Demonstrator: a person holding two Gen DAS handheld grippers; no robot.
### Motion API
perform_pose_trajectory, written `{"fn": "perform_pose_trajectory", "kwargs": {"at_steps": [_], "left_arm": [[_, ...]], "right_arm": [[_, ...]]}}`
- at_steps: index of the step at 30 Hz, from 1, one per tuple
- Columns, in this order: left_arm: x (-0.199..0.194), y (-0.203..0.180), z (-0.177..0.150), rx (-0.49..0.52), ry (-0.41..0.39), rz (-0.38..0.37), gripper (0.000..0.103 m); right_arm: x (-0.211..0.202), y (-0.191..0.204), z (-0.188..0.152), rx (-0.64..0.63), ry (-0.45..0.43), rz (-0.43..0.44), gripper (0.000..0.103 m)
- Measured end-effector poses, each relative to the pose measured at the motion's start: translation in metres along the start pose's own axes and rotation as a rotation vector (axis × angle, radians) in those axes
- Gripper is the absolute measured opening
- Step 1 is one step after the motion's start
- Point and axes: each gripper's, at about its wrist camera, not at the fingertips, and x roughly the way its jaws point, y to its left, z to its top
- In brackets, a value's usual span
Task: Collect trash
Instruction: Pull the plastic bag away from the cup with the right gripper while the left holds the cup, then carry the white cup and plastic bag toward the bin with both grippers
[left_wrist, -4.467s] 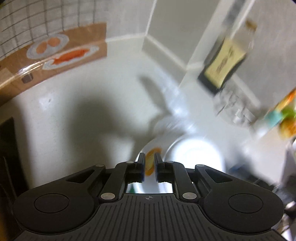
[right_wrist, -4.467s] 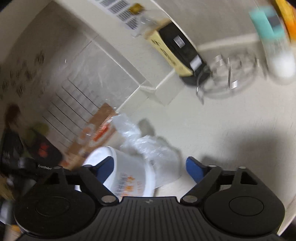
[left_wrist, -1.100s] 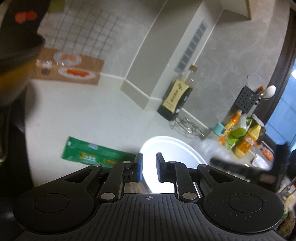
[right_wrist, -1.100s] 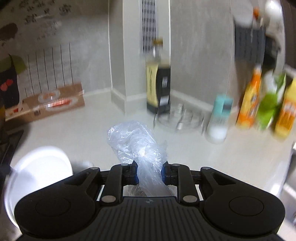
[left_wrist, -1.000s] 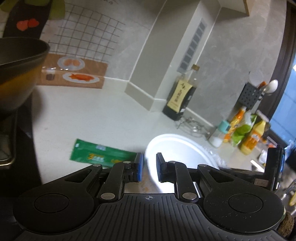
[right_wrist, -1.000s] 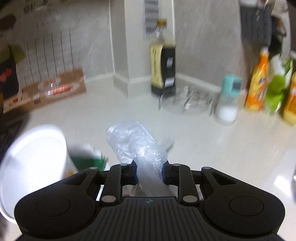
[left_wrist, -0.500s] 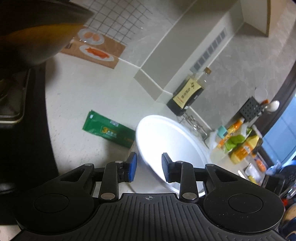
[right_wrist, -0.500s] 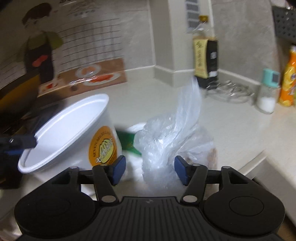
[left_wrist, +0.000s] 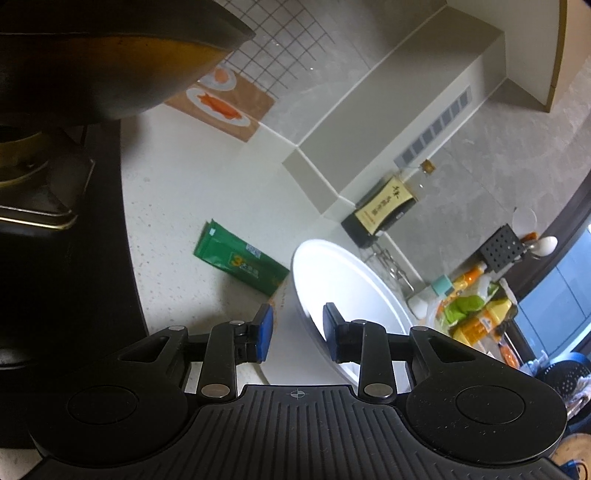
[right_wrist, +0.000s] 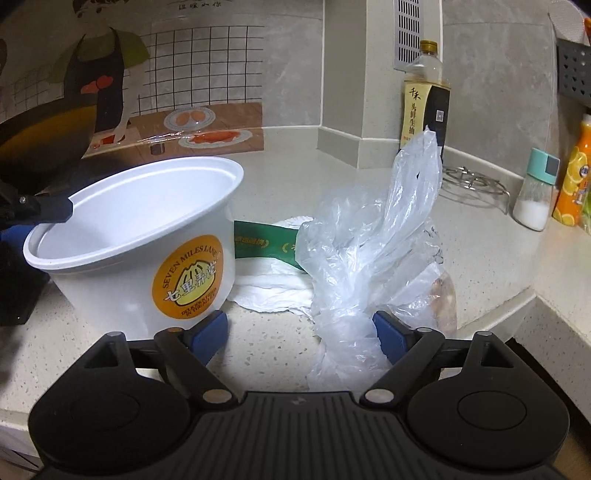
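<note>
Right gripper (right_wrist: 299, 332): low centre of the right wrist view; jaws opening wide, blue pads clear of the bag between them.
Plastic bag (right_wrist: 373, 258): sits on the counter (right_wrist: 480, 236) between the right jaws, nearer the right-hand pad; clear, crumpled, knotted low, one tail sticking straight up.
Left gripper (left_wrist: 297, 334): bottom centre of the left wrist view; jaws parted, the tub's rim runs between the pads, neither pad seen pressing on it.
Tub (right_wrist: 140, 243): left of the bag, white, empty, tilted, with a round orange label; a black finger of the other gripper lies over its left rim.
Green wrapper (left_wrist: 240, 262): flat on the counter behind the tub, mid-frame.
White tissue (right_wrist: 273, 284): crumpled between tub and bag, under the wrapper's end.
Bottles and rack: along the back wall, upper right.
</note>
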Motion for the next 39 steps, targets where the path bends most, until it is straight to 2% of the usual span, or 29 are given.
{"fn": "perform_pose_trajectory", "kwargs": {"at_steps": [6,9,13,15,19,22,26,29,30,31,33,36,39], "left_arm": [[0.004,0.009,0.005,-0.059,0.012,-0.019,0.033],[0.008,0.010,0.005,-0.059,0.016,-0.006,0.035],[0.008,0.003,0.004,0.003,-0.009,0.051,0.041],[0.007,-0.002,0.003,0.046,-0.020,0.086,0.040],[0.011,-0.003,0.002,0.056,-0.001,0.095,0.041],[0.015,-0.002,0.001,0.072,0.015,0.119,0.035],[0.019,0.005,-0.002,0.075,0.054,0.127,0.017],[0.014,0.012,-0.003,0.036,0.033,0.072,0.018],[0.011,0.013,-0.004,0.031,0.013,0.060,0.015],[0.008,0.013,-0.005,0.030,-0.004,0.054,0.012],[0.001,0.009,-0.005,0.036,-0.034,0.058,0.014],[-0.004,0.004,-0.007,0.066,-0.052,0.091,0.014],[-0.006,0.001,-0.009,0.072,-0.050,0.090,0.014]], "right_arm": [[-0.003,0.007,-0.006,-0.014,-0.001,0.028,0.100],[-0.005,0.011,-0.008,-0.020,-0.009,0.038,0.103],[-0.005,0.010,-0.008,-0.015,-0.007,0.031,0.103],[-0.005,0.011,-0.007,-0.010,-0.007,0.023,0.103],[-0.005,0.013,-0.007,-0.007,-0.006,0.013,0.103],[-0.006,0.013,-0.006,-0.021,-0.002,0.032,0.103],[-0.020,0.014,-0.014,-0.025,-0.056,0.034,0.100],[-0.039,0.017,-0.013,-0.050,-0.144,-0.002,0.100],[-0.045,0.017,-0.011,-0.057,-0.179,-0.024,0.100],[-0.050,0.016,-0.009,-0.061,-0.211,-0.046,0.100],[-0.054,0.013,-0.002,-0.060,-0.252,-0.092,0.100],[-0.041,0.002,0.011,-0.042,-0.212,-0.122,0.100],[-0.013,-0.011,0.018,0.008,-0.134,-0.143,0.100]]}}
